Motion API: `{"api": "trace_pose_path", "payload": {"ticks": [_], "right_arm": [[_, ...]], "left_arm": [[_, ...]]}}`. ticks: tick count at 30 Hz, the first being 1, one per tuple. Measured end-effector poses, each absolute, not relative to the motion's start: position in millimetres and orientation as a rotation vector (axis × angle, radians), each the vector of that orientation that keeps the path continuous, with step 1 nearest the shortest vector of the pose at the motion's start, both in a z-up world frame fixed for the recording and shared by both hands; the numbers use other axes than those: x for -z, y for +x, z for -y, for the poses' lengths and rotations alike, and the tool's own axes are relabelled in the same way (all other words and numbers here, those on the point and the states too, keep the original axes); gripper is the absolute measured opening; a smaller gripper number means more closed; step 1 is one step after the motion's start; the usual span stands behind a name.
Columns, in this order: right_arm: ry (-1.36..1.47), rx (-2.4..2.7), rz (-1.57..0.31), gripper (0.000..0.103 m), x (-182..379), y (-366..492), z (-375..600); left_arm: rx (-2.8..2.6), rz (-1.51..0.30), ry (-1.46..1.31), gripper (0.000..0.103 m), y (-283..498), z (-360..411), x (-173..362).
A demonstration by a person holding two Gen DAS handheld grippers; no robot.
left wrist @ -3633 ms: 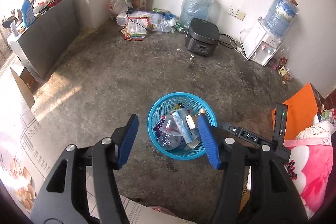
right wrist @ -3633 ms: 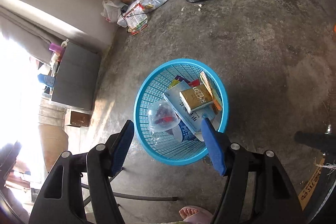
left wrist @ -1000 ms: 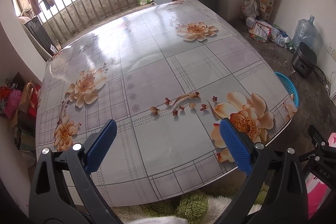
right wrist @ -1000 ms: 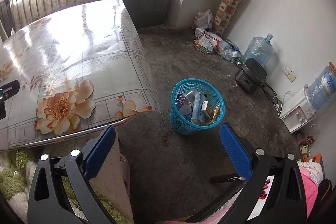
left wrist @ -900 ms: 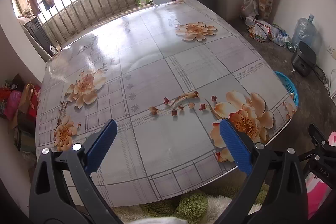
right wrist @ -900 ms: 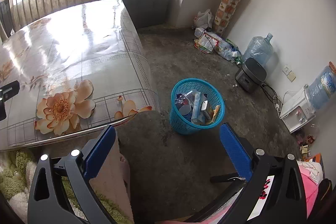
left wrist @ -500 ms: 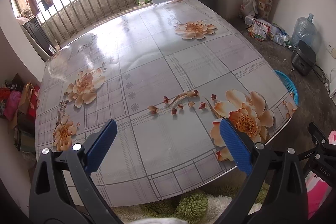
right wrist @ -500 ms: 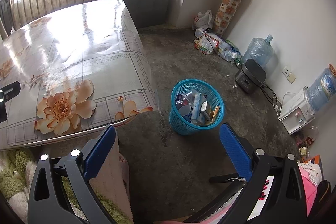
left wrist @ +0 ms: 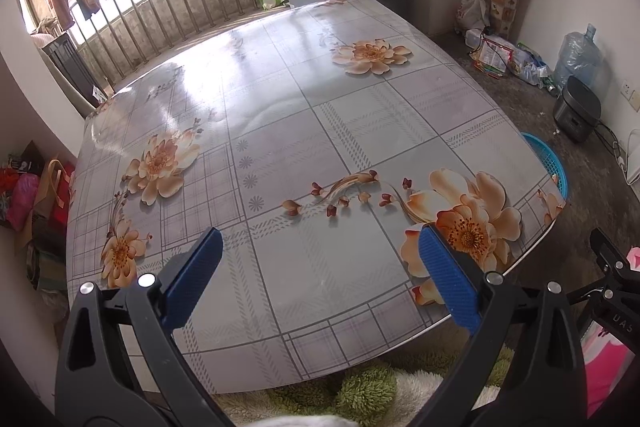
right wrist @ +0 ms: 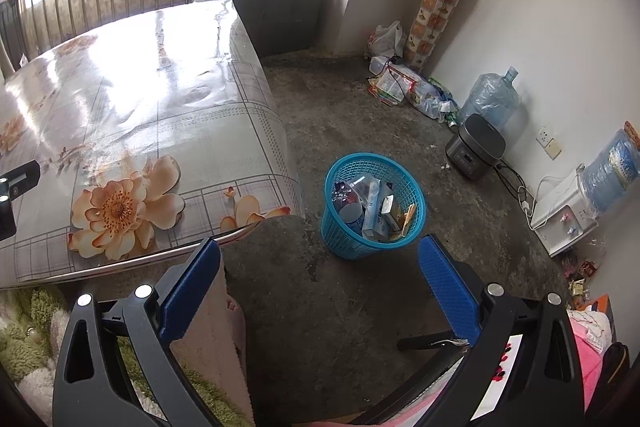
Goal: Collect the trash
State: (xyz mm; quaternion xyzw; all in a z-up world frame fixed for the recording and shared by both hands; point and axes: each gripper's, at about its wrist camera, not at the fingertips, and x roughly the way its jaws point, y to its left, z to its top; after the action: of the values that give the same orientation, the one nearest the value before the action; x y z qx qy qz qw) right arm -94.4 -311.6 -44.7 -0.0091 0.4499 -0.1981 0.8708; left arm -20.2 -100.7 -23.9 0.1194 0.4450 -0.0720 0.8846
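Trash (right wrist: 374,205) sits piled in the blue basket (right wrist: 416,195) on the concrete floor (right wrist: 360,107), just off the table's corner.

Cartons, a box and clear plastic fill it to near the rim. Over the floral tablecloth (left wrist: 320,131) the left gripper (left wrist: 318,261) hangs with its blue pads spread wide, holding nothing. The right gripper (right wrist: 320,269) is likewise wide and empty, pointing at the floor near the basket. Against the wall stand a dark cooker (right wrist: 476,147) and a water jug (right wrist: 490,101).
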Motion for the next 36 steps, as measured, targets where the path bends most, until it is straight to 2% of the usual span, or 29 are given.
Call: {"api": "trace_pose_path", "payload": {"ticks": [36], "right_arm": [[-0.017, 0.418, -0.942, 0.097, 42.2, -96.7, 314.4]], "left_arm": [[0.151, -0.929, 0.247, 0.094, -20.1, 100.4, 23.7]]}}
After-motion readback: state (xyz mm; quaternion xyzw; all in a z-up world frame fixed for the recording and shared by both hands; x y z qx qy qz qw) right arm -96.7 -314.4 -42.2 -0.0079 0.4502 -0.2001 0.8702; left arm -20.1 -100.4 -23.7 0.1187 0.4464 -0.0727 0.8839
